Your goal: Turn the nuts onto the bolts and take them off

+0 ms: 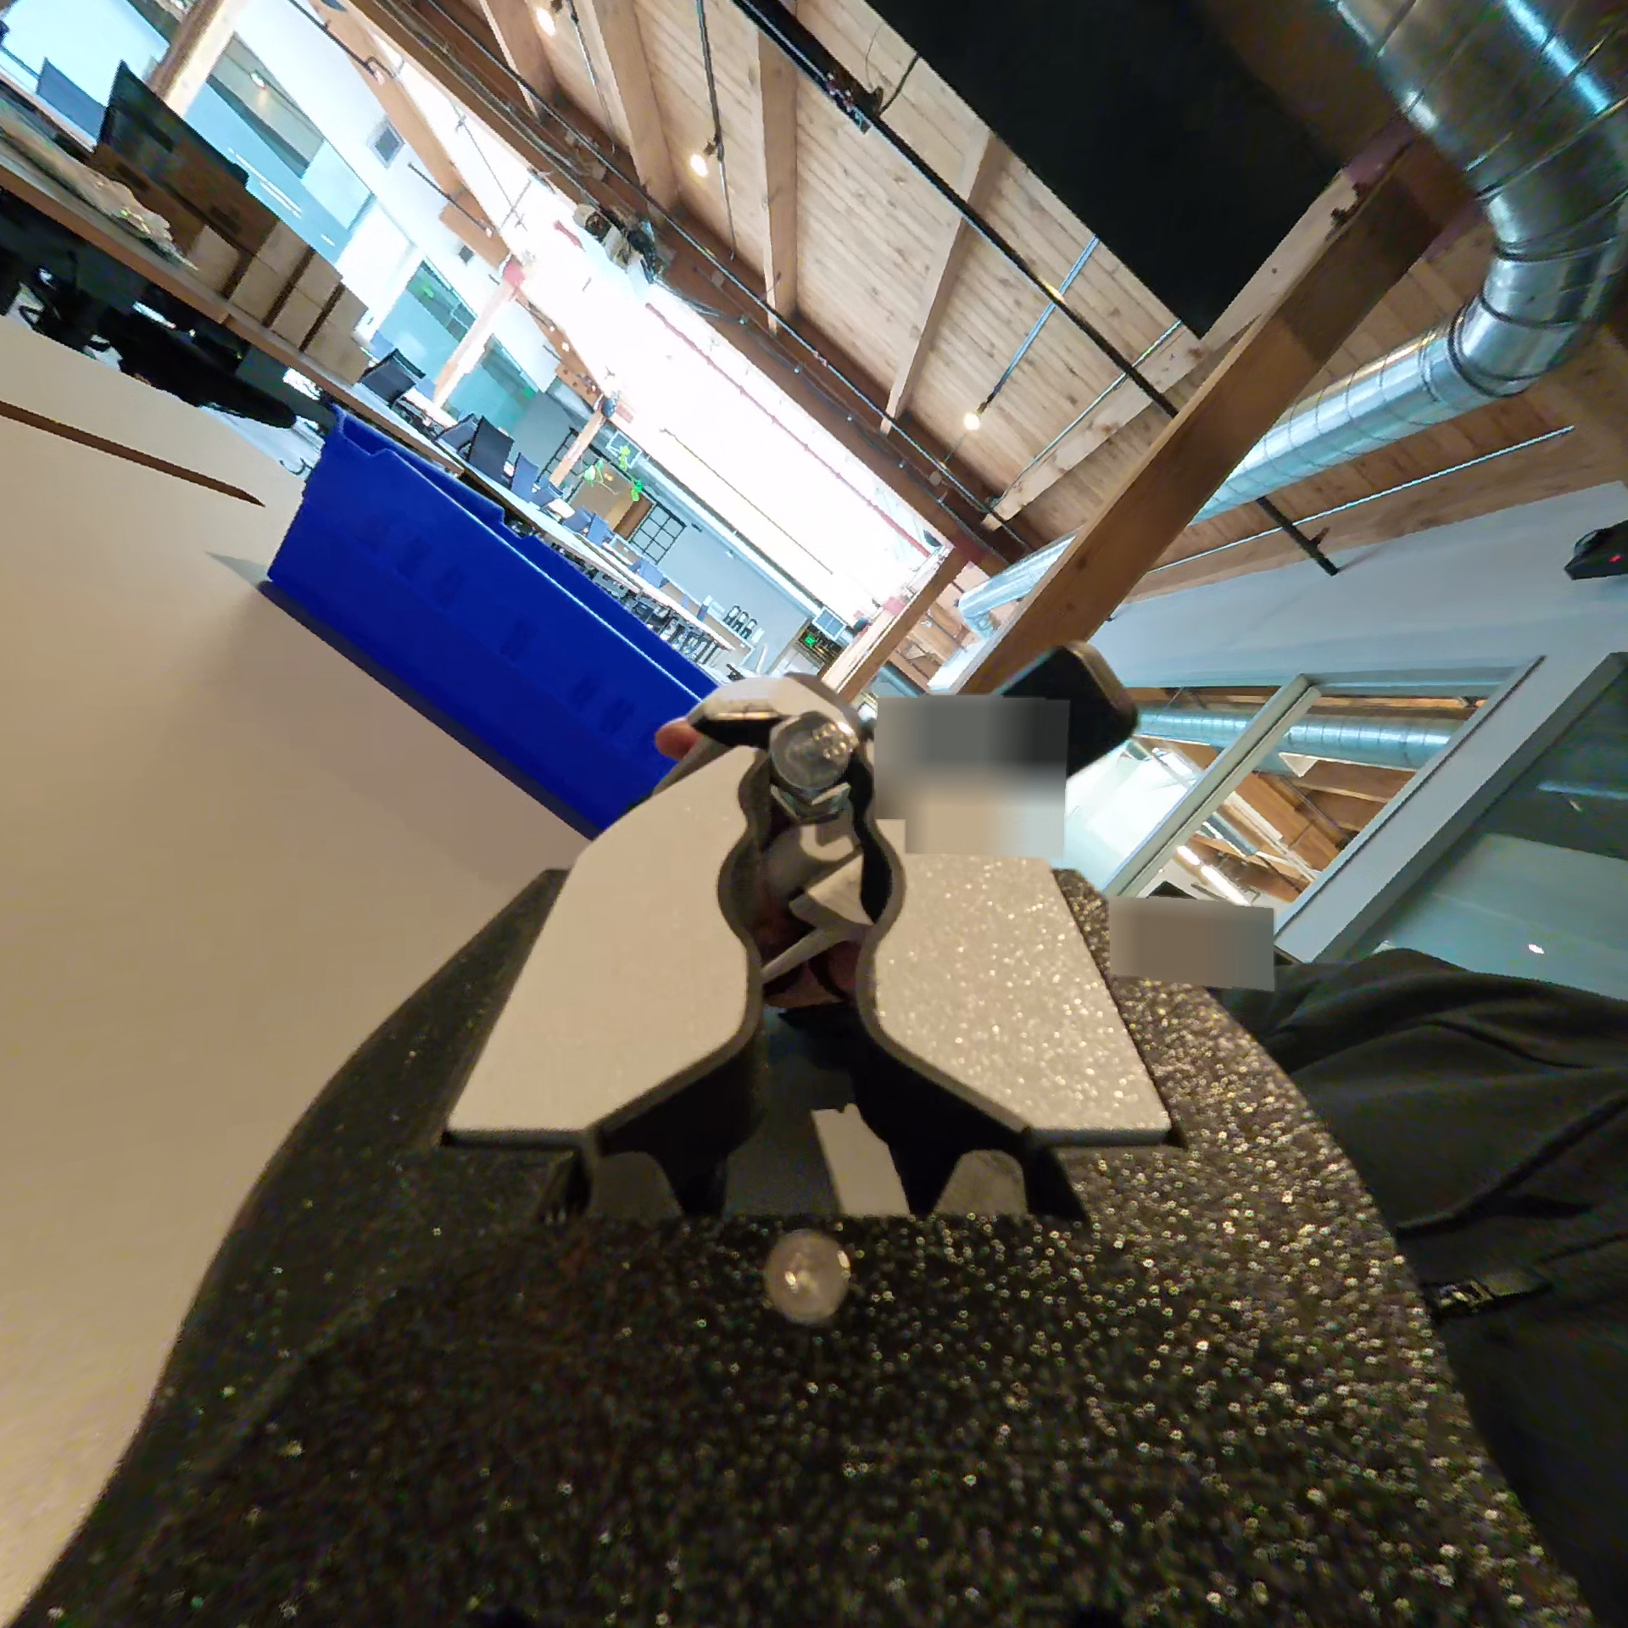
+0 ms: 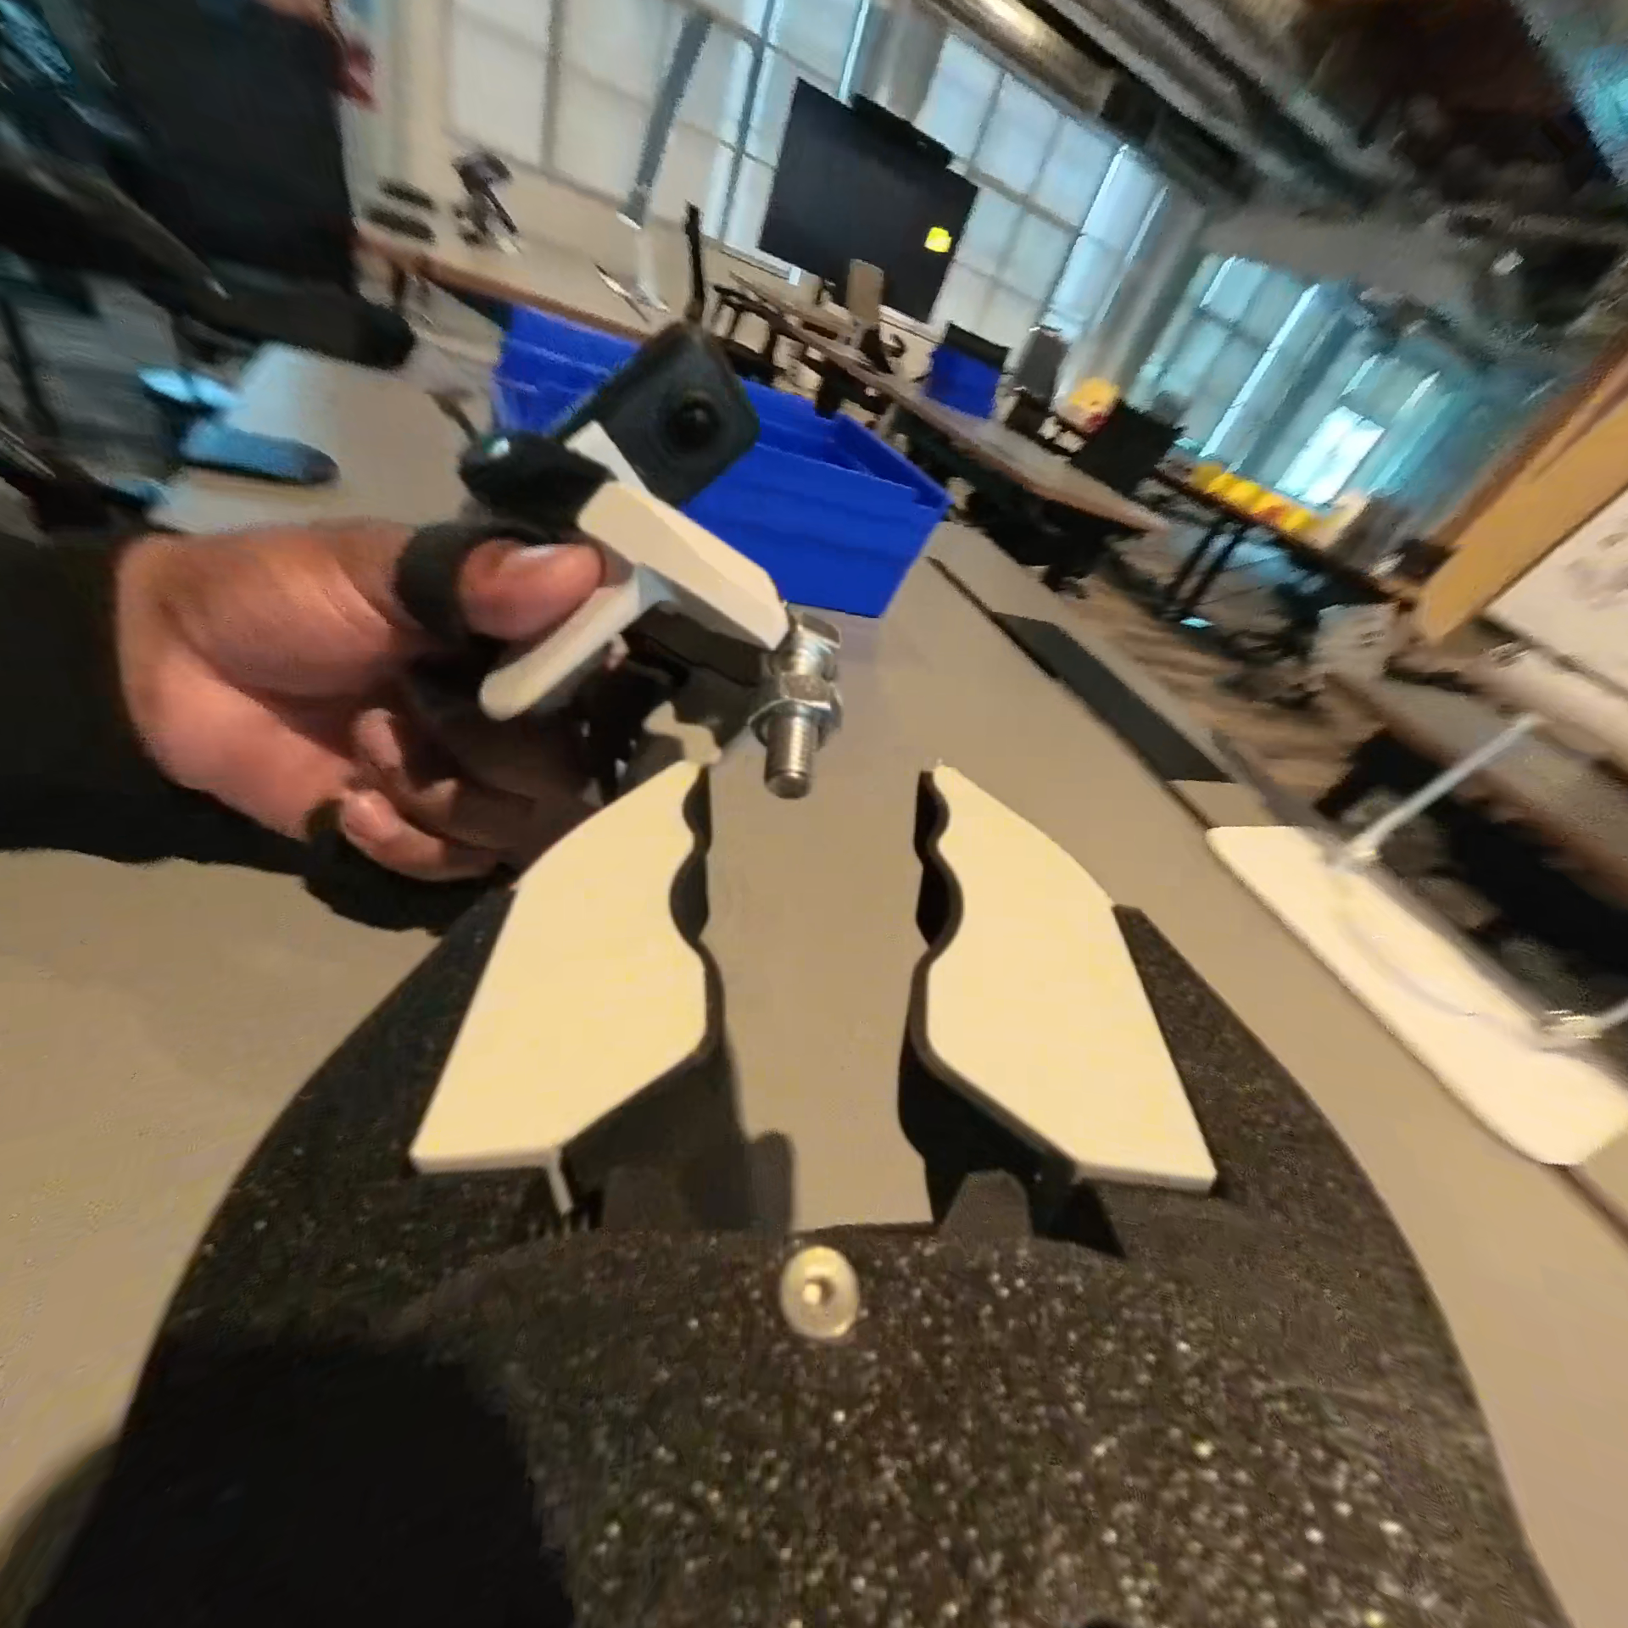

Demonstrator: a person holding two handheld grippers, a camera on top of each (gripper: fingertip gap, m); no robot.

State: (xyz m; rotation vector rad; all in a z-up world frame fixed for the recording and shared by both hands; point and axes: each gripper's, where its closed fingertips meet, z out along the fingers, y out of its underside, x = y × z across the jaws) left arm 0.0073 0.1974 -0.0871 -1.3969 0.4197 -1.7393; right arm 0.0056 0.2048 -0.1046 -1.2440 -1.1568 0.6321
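My left gripper (image 1: pixel 806 793) is shut on a silver bolt (image 1: pixel 809 749) and holds it in the air above the table. A hex nut (image 1: pixel 806 803) sits on the bolt's thread. In the right wrist view a hand holds the left gripper (image 2: pixel 749 652), and the bolt (image 2: pixel 787 758) sticks out of its tips with the nut (image 2: pixel 797 700) on it, threaded end pointing down towards me. My right gripper (image 2: pixel 815 784) is open and empty, its white fingers (image 2: pixel 608 951) just short of the bolt's end. Its black camera (image 1: pixel 1075 705) shows beyond the bolt.
A grey table (image 2: pixel 810 1013) lies below both grippers. A blue bin (image 2: pixel 819 520) stands behind them and also shows in the left wrist view (image 1: pixel 476 581). A white flat stand base (image 2: pixel 1409 1013) sits at the right. A dark sleeve (image 1: pixel 1454 1101) is at the right.
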